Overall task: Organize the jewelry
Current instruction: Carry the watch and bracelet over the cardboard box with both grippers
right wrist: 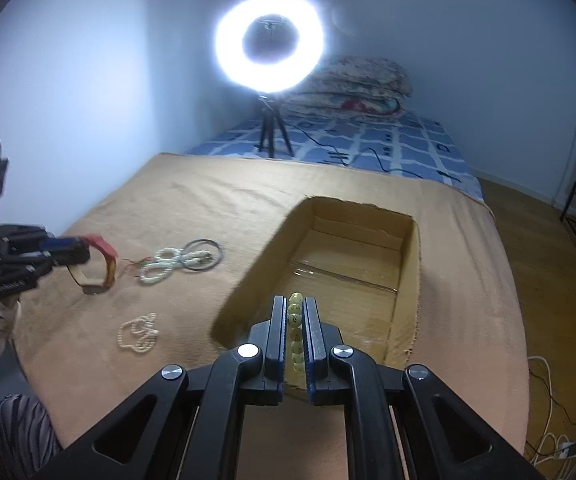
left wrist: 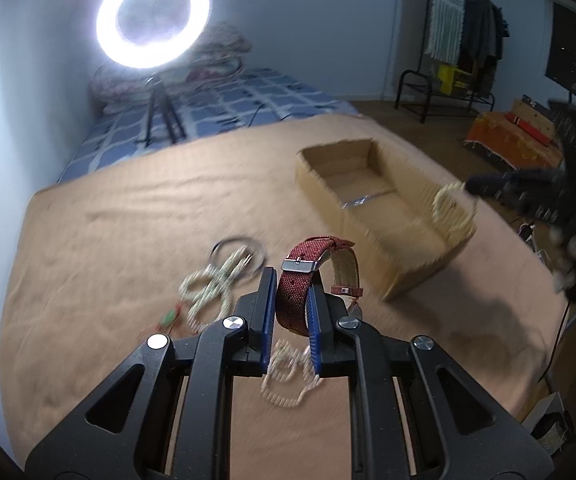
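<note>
My left gripper (left wrist: pixel 292 280) is shut on a red woven watch strap (left wrist: pixel 294 300), lifted above the tan cloth; its buckle (left wrist: pixel 298 266) shows between the fingers. From the right wrist view that gripper (right wrist: pixel 84 250) hangs at the left with the watch (right wrist: pixel 102 264) dangling. My right gripper (right wrist: pixel 294 302) is shut on a yellow bead bracelet (right wrist: pixel 295 332) above the near end of the open cardboard box (right wrist: pixel 408 248). In the left wrist view the same bracelet (left wrist: pixel 452 212) hangs from the right gripper (left wrist: pixel 476 184) over the box (left wrist: pixel 316 184). Pearl strands (right wrist: pixel 168 264) and a smaller pearl piece (right wrist: pixel 138 334) lie on the cloth.
Dark metal bangles (right wrist: pixel 204 254) lie beside the pearl strands. A lit ring light on a tripod (right wrist: pixel 270 40) stands on the blue checked bed beyond the cloth. Folded quilts (right wrist: pixel 362 84) sit behind it. A clothes rack (left wrist: pixel 460 40) and wooden floor are at the right.
</note>
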### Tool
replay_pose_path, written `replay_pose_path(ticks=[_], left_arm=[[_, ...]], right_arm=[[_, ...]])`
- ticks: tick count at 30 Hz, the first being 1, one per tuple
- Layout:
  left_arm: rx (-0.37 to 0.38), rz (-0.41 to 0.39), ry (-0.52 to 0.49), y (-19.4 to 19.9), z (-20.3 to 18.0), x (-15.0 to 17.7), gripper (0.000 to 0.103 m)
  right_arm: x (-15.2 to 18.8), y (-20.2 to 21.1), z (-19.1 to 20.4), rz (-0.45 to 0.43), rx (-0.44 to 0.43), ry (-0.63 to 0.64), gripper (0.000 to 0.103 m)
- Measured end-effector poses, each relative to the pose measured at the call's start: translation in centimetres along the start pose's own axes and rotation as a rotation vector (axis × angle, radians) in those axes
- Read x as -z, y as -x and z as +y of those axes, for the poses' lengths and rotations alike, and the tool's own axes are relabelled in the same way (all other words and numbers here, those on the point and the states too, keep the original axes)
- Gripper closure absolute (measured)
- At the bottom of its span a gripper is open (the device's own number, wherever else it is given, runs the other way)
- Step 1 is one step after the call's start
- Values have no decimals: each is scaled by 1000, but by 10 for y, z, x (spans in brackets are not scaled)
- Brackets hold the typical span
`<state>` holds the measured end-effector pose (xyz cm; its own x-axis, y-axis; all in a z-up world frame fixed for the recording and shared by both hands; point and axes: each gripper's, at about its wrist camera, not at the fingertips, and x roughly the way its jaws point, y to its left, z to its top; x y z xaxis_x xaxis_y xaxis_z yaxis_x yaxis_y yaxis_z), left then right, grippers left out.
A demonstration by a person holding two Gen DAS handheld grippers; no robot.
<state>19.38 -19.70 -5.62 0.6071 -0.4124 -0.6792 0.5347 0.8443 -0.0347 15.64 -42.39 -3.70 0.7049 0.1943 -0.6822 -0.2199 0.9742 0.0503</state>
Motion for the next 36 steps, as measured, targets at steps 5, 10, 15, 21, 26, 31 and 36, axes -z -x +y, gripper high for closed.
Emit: replay_pose_path(ticks=[5,10,15,21,26,31,36], left_arm=[[51,-10,-4,-23,-18,-28,90],[96,13,0,-60,-39,-49,90],[110,72,-22,-107,-65,-58,90],[91,139,-37,-150,-83,-60,90],[70,157,-42,-166,-87,-65,90],[51,171,-48,-177,-91,-68,90],[44,195,-51,-186,-93,-67,90]], right_arm=[[8,-15,-17,23,20,-37,98],[16,-25,-31,44,41,-65,98],[19,-34,-40,57,52,-83,98],[25,-43,-43,76,60,-89,98],[30,-47,-46,86,65,-94,98],[31,-49,-47,93,65,-95,98],[31,-52,-45,100,59,-90,98]])
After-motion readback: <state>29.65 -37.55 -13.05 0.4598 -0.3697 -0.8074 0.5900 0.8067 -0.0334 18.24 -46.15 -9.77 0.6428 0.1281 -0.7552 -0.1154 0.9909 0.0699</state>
